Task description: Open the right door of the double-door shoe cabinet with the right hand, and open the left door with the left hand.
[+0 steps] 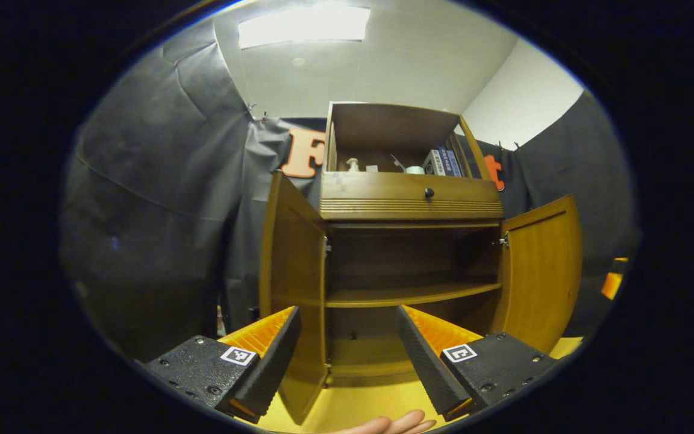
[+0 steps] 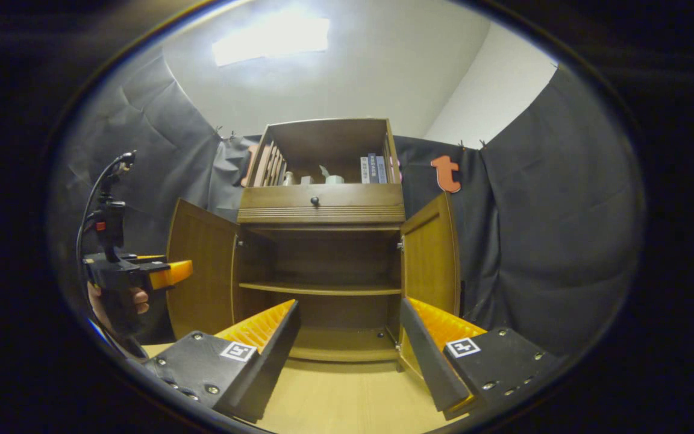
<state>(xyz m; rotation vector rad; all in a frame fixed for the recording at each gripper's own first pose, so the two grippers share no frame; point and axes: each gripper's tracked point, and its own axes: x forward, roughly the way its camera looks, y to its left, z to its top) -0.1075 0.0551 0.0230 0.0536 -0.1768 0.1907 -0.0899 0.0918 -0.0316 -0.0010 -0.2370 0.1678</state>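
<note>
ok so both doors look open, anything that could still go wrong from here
1. Both doors stand wide and free: the left door sits close beside the open left gripper, so a sideways pull-back could knock it.
2. The right door hangs just behind the open right gripper; a swing outward may bump it.
3. Small items on the top shelf could topple if the cabinet is jolted.

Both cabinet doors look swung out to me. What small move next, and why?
Probably just draw both grippers back and stop. The left door and right door both stand wide open, baring the shelf. The left gripper and right gripper are open, holding nothing, clear of the doors.
</note>
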